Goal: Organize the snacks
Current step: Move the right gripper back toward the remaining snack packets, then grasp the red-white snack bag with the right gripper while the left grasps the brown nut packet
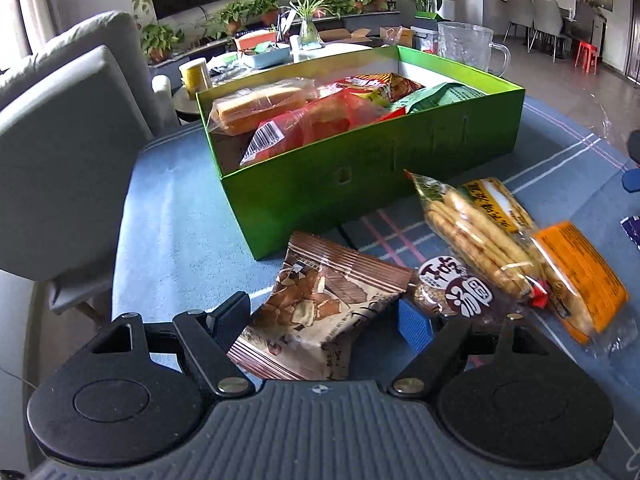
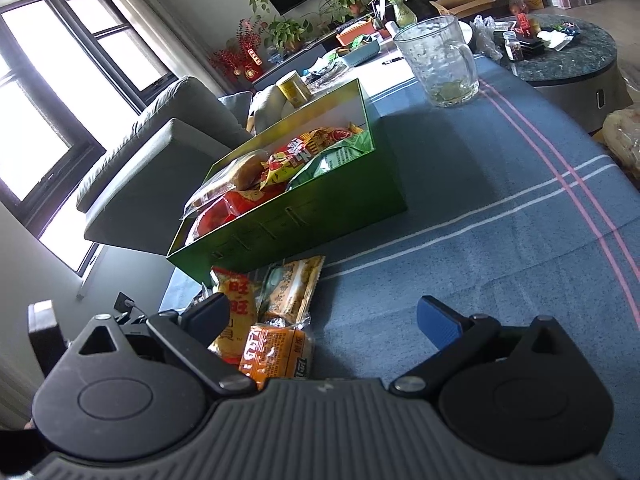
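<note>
Your left gripper (image 1: 324, 316) stands wide open around the brown snack packet (image 1: 320, 304), pads not pressing it. Your right gripper (image 2: 324, 320) hangs open and empty over the blue tablecloth (image 2: 500, 216). The green box (image 1: 360, 168), half filled, sits just beyond.

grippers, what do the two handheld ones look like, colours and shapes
Both look alike: a grey ribbed body at the frame bottom, two round black discs at its sides, and black link arms with brass-coloured pivot screws. On the left gripper and the right gripper, one finger is black with a dark pad, the other carries a blue ribbed pad. No cables or sleeves show.
</note>
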Demonstrator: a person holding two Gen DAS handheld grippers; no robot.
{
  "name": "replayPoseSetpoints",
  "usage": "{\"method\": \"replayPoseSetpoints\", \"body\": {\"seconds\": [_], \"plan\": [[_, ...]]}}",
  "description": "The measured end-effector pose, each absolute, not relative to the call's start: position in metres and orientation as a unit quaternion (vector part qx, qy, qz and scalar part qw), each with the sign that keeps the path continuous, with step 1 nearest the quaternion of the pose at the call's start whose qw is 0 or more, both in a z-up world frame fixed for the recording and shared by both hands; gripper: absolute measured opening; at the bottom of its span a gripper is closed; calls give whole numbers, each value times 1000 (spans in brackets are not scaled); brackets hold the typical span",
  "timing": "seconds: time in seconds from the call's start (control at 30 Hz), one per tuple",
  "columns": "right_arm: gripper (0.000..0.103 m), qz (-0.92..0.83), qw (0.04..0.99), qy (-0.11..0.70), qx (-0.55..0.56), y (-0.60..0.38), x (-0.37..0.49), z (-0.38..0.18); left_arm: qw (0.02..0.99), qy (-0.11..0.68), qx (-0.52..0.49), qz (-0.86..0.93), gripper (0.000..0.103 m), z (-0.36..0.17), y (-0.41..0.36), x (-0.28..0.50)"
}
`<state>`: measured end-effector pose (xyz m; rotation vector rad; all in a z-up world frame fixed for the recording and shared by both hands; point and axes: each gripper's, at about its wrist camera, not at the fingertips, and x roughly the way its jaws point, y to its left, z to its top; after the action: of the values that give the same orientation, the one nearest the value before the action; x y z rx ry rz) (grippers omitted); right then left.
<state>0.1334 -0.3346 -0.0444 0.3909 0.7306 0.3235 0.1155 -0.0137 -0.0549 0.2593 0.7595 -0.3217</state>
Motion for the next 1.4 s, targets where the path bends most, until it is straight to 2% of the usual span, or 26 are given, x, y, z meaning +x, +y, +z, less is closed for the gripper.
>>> {"method": "replayPoseSetpoints", "body": {"seconds": [0.17,0.3,0.53,1.0,1.27,1.4], "plan": [[78,145,907,345,192,-342,133,-41,914,371,71,-147,76,-59,-1,116],[78,130,913,335,193,-353,131,-37,921,365,39,-129,65,-61,7,111],[78,98,919,339,177,-368,121,-43,932,346,29,-105,63,-61,-1,83],[78,113,928,351,57,-363,87,-79,937,338,-6,-82,58,-55,5,53],[78,228,903,363,39,-334,72,-81,938,340,1,-74,59,-57,0,49],[78,199,913,355,23,-329,77,-84,938,339,3,-73,59,-58,-1,47]]}}
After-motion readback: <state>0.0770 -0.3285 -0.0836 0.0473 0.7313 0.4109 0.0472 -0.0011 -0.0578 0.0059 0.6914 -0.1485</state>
